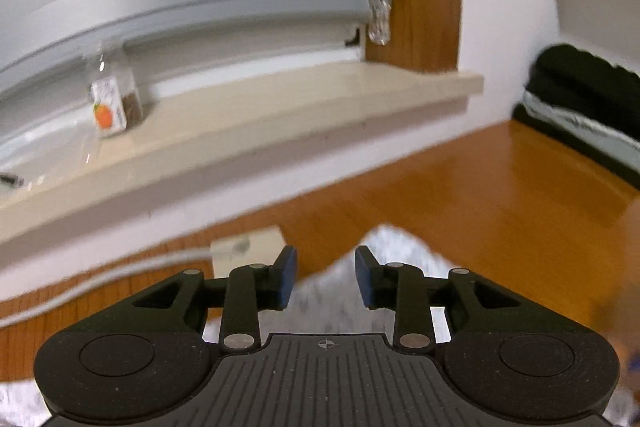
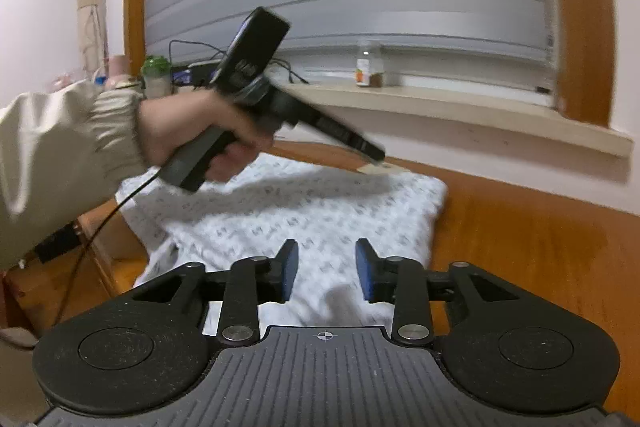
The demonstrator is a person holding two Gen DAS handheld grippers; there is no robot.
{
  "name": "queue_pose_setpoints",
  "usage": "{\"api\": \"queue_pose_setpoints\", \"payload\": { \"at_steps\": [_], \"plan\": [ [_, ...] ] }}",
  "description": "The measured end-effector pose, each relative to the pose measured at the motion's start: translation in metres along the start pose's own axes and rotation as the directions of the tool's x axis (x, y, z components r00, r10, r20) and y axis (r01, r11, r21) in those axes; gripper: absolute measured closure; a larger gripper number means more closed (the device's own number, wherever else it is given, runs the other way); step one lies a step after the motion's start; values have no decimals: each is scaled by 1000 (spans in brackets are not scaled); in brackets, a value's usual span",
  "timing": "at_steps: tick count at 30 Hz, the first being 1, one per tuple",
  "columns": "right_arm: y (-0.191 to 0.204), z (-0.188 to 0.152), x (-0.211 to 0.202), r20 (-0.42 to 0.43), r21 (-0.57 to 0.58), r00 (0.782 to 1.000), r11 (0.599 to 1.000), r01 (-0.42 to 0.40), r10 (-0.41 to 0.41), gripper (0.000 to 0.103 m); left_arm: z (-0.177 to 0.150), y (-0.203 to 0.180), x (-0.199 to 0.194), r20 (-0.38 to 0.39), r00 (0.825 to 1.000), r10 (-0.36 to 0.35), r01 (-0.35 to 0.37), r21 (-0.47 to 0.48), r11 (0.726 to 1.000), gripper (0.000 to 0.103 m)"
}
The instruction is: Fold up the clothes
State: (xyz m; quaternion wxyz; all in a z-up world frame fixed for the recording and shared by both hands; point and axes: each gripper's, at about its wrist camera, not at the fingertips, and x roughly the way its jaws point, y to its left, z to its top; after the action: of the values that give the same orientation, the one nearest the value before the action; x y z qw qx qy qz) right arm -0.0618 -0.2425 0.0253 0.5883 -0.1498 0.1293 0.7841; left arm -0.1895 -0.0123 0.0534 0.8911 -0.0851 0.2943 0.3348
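On the wooden table (image 2: 520, 227) lies patterned cloth (image 2: 300, 203); both tongs (image 1: 326, 277) (image 2: 327, 271) gape empty.

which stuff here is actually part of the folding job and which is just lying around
Part of the job:
- white patterned folded cloth on the orange wooden table
- left gripper, jaws open
- right gripper, jaws open

Just lying about:
- clear plastic jar with an orange label
- small green potted plant
- black bundle
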Motion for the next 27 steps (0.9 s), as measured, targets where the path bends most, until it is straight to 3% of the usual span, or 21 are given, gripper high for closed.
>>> {"api": "queue_pose_setpoints", "payload": {
  "at_steps": [6, 11, 15, 21, 25, 27],
  "plan": [
    [4, -8, 48, -146, -34, 989, 999, -4, -2, 70, -37, 11, 3, -41, 999, -23, 24, 26, 999, 68],
    [-7, -13, 38, -145, -35, 988, 998, -52, 47, 70, -37, 11, 13, -26, 999, -39, 40, 19, 999, 68],
    [-20, -14, 25, -139, -62, 990, 997, -46, 37, 70, -27, -3, 29, -25, 999, -42, 42, 7, 999, 68],
    [-73, -15, -6, -162, -105, 986, 994, 17, -34, 70, 2, -50, 68, -26, 999, -26, 25, -14, 1000, 68],
    [-117, -12, -34, -187, -166, 970, 978, 125, -156, 70, 31, -96, 109, -24, 1000, -11, 10, -38, 999, 68],
    [-142, -12, -45, -193, -176, 951, 962, 208, -241, 70, 45, -121, 130, -25, 1000, -4, 4, -24, 1000, 68]
  ]
}}
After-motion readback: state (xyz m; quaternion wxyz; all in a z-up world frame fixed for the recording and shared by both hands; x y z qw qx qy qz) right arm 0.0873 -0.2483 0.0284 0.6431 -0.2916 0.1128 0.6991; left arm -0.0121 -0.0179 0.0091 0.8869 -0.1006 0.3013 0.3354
